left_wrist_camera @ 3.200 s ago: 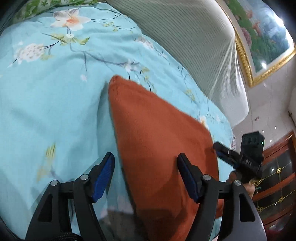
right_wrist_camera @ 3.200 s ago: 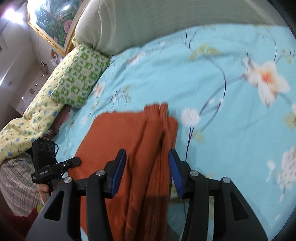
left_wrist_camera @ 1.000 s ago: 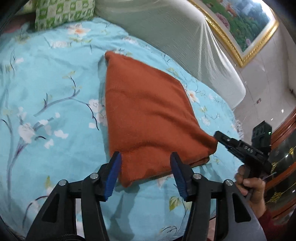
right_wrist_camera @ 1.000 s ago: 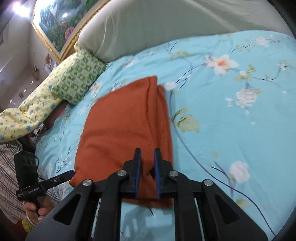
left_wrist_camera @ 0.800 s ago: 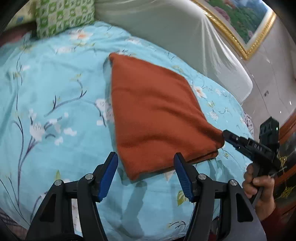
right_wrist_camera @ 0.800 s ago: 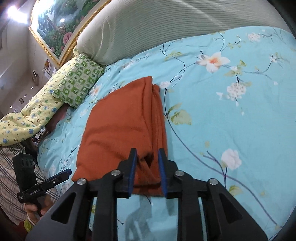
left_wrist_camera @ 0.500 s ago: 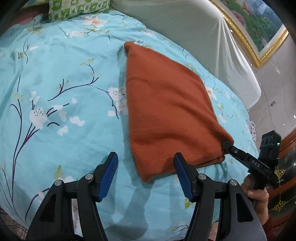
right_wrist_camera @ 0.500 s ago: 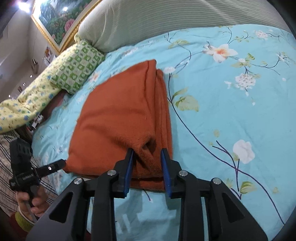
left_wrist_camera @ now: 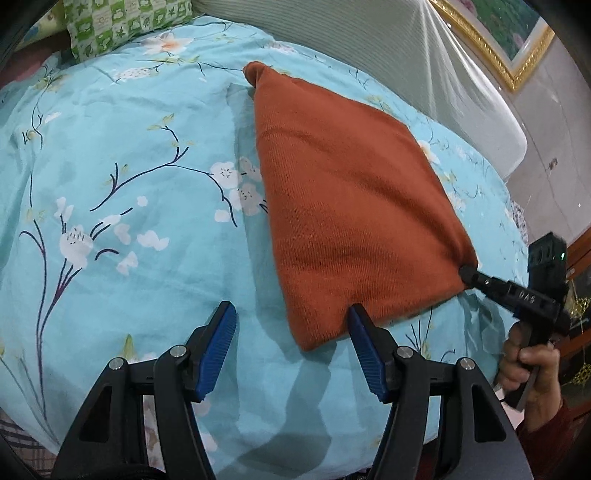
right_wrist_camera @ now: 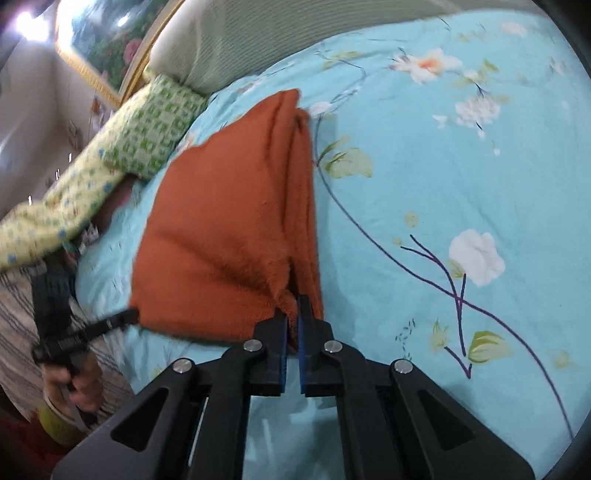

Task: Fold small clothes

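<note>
Pinching the near right corner of the folded orange knit garment (right_wrist_camera: 229, 236), the right hand-held gripper (right_wrist_camera: 292, 325) has its blue pads pressed together on the layered edge, and the cloth rises slightly toward the grip. The garment lies as a thick, several-layer rectangle on the floral blue bed cover (left_wrist_camera: 129, 184), well short of the green checked pillow (left_wrist_camera: 122, 22) by the headboard. The left hand-held gripper (left_wrist_camera: 291, 332) is spread wide and holds nothing; its right pad sits just beside the garment's near left corner, with most of the opening over bare cover. Judging by this, the step in hand is taking hold of the near edge for another fold, with only one corner secured. The next move likely calls for the left hand-held gripper to shift toward the corner, straddle all its layers and close, so both corners can lift evenly without the stack sliding apart.
</note>
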{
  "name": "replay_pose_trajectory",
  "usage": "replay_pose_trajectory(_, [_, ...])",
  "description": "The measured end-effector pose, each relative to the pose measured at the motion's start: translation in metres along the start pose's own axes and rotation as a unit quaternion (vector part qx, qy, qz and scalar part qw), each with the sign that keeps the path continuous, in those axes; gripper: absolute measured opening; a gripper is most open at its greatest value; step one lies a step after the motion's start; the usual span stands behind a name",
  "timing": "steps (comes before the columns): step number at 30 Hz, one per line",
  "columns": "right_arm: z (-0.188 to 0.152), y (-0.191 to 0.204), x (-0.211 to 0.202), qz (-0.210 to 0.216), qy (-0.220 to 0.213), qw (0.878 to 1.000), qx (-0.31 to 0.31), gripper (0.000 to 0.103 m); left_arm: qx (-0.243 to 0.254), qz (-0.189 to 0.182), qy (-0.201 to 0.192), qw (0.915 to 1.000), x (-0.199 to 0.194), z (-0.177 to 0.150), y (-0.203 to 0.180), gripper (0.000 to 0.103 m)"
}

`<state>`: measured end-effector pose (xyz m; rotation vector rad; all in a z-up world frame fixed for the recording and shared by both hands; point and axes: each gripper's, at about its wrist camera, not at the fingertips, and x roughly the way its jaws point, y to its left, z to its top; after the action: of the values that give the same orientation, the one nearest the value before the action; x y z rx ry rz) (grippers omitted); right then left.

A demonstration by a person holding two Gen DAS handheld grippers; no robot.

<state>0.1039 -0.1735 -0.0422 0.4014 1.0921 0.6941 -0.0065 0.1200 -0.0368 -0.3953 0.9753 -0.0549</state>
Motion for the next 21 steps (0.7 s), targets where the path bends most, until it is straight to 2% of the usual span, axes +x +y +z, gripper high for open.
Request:
replay_pose_trajectory(1, [0.000,0.002,-0.005,-0.007,0.004,1.000,0.000,0.006,0.001,0.002,-0.001,1.0000,-0.003,-0.001,0.000,0.062])
replay_pose_trajectory(4, [0.003,0.014,-0.028,-0.066,-0.013,0.998,-0.015,0.032,0.001,-0.009,-0.017,0.9998,-0.024,0.003,-0.002,0.061])
replay_pose_trajectory(6, [0.010,0.024,-0.044,-0.072,-0.043,0.996,-0.028,0.033,0.004,-0.039,-0.041,0.9984,-0.039,0.015,-0.005,0.061])
replay_pose_trajectory(9, [0.030,0.048,-0.048,-0.027,-0.073,0.996,-0.046,0.033,0.011,-0.059,-0.062,0.9963,-0.042,0.043,-0.012,0.061])
replay_pose_trajectory(12, [0.057,0.070,-0.019,0.014,-0.065,0.996,-0.058,0.033,0.012,-0.076,-0.072,0.9944,-0.030,0.066,-0.020,0.061])
replay_pose_trajectory(14, [0.069,0.073,0.005,0.049,-0.048,0.997,-0.047,0.033,0.008,-0.108,-0.055,0.9925,-0.016,0.076,-0.024,0.061])
replay_pose_trajectory(15, [0.073,0.071,0.017,0.053,-0.036,0.997,-0.035,0.033,0.002,-0.110,-0.044,0.9929,-0.009,0.078,-0.026,0.061])
replay_pose_trajectory(17, [0.080,0.062,0.043,0.017,-0.009,0.999,-0.025,0.033,0.006,-0.113,-0.024,0.9933,0.008,0.073,-0.028,0.061])
replay_pose_trajectory(18, [0.082,0.054,0.053,-0.022,-0.005,0.999,-0.026,0.030,0.007,-0.113,-0.016,0.9935,0.014,0.071,-0.027,0.062])
replay_pose_trajectory(19, [0.083,0.045,0.061,-0.042,-0.004,0.999,-0.023,0.012,0.009,-0.110,-0.010,0.9939,0.021,0.067,-0.027,0.062])
replay_pose_trajectory(20, [0.085,0.030,0.065,-0.044,-0.008,0.999,-0.002,0.000,0.017,-0.105,-0.012,0.9943,0.025,0.061,-0.028,0.062])
replay_pose_trajectory(21, [0.086,0.021,0.065,-0.026,-0.012,0.999,0.018,0.000,0.023,-0.102,-0.017,0.9943,0.025,0.057,-0.029,0.062])
